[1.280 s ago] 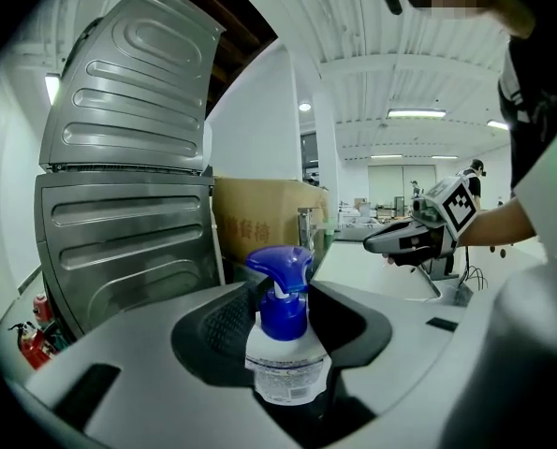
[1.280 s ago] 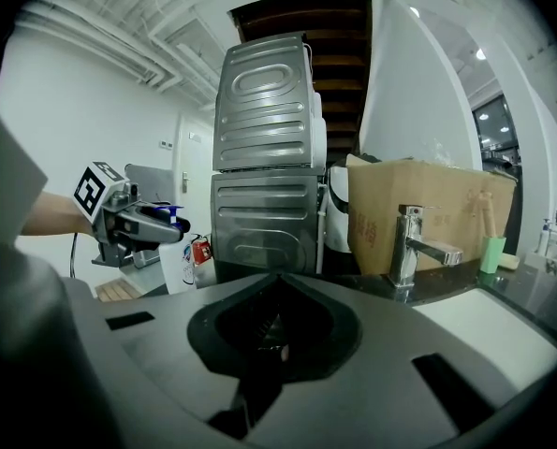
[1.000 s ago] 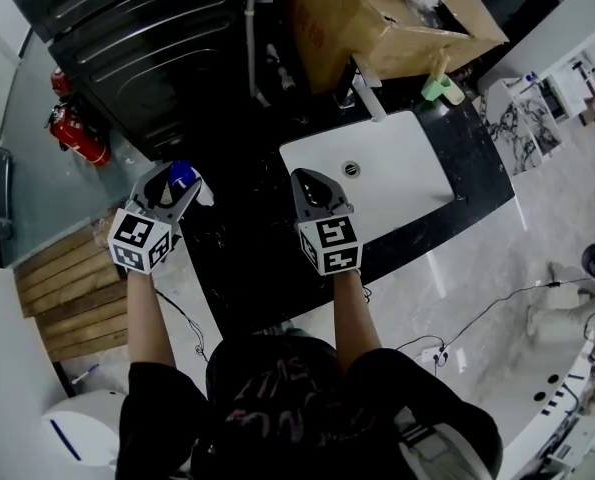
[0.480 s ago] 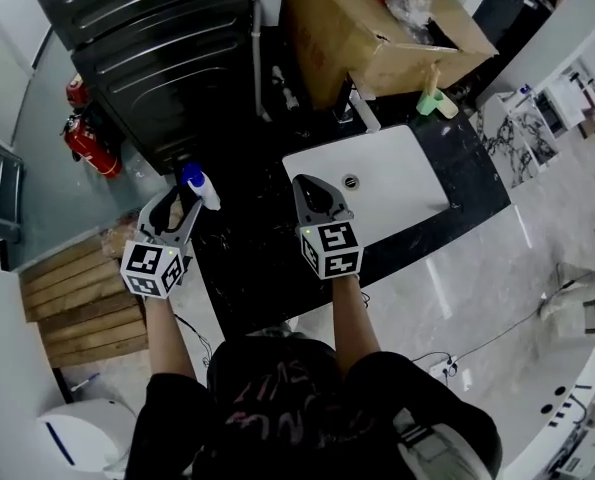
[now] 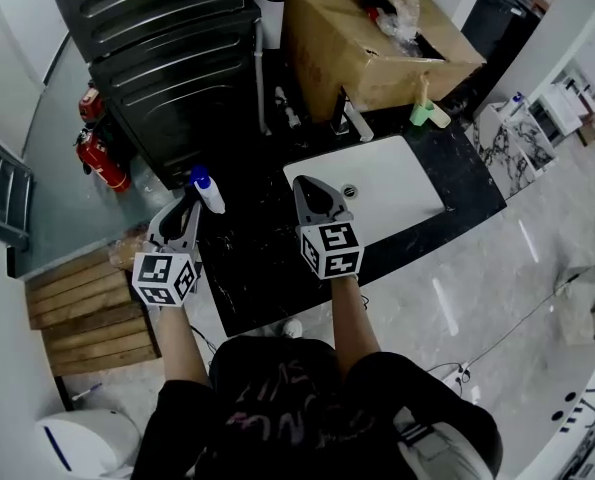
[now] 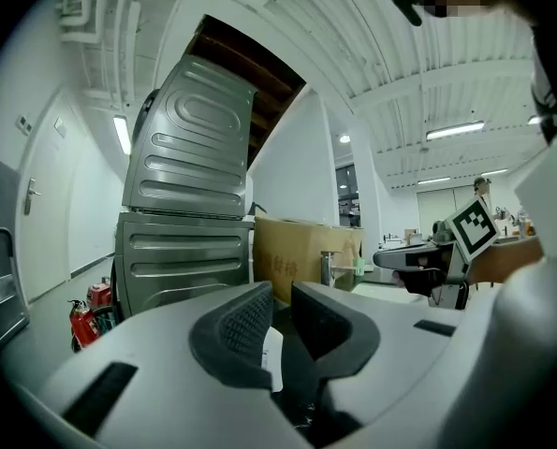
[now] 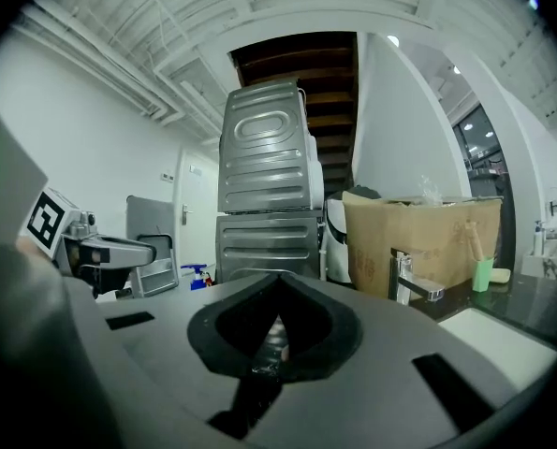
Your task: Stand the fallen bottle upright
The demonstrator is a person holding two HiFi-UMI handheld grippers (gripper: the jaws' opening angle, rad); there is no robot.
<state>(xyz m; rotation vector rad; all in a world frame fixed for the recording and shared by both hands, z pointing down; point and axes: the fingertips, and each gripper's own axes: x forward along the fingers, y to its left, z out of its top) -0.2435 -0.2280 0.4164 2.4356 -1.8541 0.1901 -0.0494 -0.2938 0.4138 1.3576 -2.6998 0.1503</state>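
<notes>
Head view, bottle: one white bottle (image 5: 212, 200) with a blue cap, left of centre at the black tabletop's (image 5: 267, 268) edge, seemingly upright.
Head view, grippers: two. The left gripper (image 5: 188, 211) is just below the bottle. The right gripper (image 5: 312, 185) is at centre, by the one sink (image 5: 387, 183).
Left gripper view, jaws: just been closing, now a narrow gap apart, clamping nothing. A white sliver shows low in the gap.
Right gripper view, jaws: together, empty.
Doing it well: probably draw the left gripper straight back without brushing the bottle.
</notes>
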